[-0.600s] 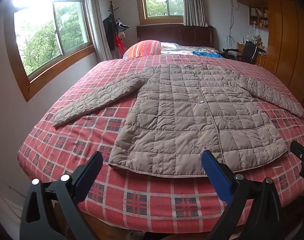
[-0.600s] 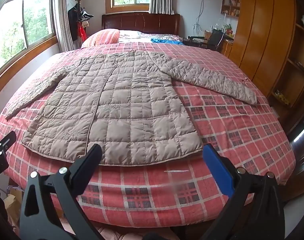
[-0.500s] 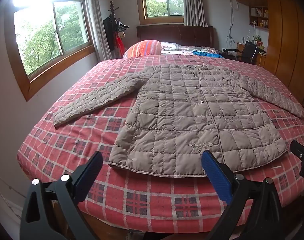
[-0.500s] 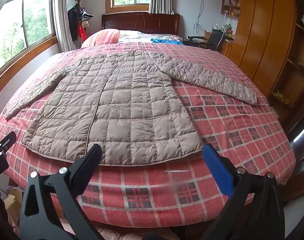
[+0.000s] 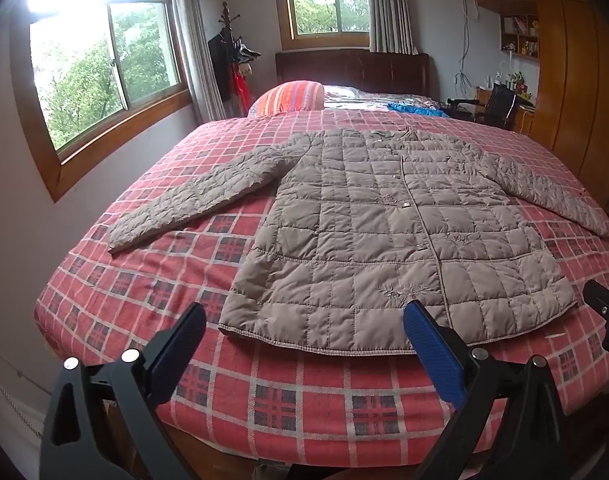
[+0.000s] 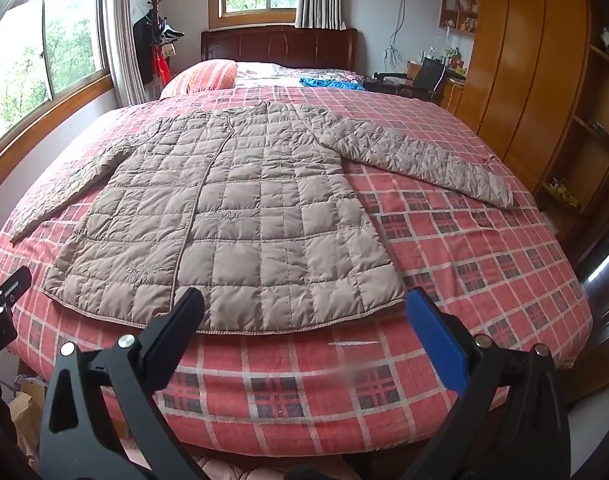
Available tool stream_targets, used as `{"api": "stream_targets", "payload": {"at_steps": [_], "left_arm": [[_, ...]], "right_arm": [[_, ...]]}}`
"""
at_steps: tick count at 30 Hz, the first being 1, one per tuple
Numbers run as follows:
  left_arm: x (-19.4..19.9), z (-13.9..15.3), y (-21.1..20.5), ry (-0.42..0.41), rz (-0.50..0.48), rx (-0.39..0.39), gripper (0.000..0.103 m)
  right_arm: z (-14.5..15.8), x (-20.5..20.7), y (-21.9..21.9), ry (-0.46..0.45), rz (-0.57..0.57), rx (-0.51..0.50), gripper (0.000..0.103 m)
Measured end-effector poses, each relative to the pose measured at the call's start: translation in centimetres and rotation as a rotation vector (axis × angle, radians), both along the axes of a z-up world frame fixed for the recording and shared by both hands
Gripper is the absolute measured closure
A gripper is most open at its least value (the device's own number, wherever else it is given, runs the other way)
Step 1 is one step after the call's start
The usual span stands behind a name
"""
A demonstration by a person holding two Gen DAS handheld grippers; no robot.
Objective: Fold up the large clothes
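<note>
A taupe quilted jacket [image 5: 368, 232] [image 6: 232, 216] lies flat and front-up on the bed, both sleeves spread out to the sides, its hem toward me. My left gripper [image 5: 304, 336] hovers open in front of the hem's left half, holding nothing. My right gripper [image 6: 304, 320] is open too, just short of the hem's right half. Part of the right gripper's tip [image 5: 604, 312] shows at the right edge of the left wrist view, and the left gripper's tip [image 6: 4, 300] shows at the left edge of the right wrist view.
The bed has a red plaid cover [image 5: 304, 396] [image 6: 484, 264]. A striped pillow [image 5: 288, 96] and blue cloth [image 5: 414, 109] lie near the headboard. A wall with windows is at left, wooden wardrobes [image 6: 524, 60] at right, a coat rack [image 5: 228, 64] in the far corner.
</note>
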State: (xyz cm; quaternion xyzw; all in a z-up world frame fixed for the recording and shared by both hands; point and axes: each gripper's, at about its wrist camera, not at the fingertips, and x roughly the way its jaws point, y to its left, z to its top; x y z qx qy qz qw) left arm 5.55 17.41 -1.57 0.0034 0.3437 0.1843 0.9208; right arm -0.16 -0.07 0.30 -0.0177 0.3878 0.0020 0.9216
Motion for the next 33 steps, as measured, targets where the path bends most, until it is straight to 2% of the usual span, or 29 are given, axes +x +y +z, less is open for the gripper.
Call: {"api": "stream_targets", "payload": {"at_steps": [33], "left_arm": [[0.16,-0.12,-0.03,0.002,0.000,-0.003,0.004]], "right_arm": [[-0.09,-0.01,0.01,0.001,0.000,0.002,0.003]]}}
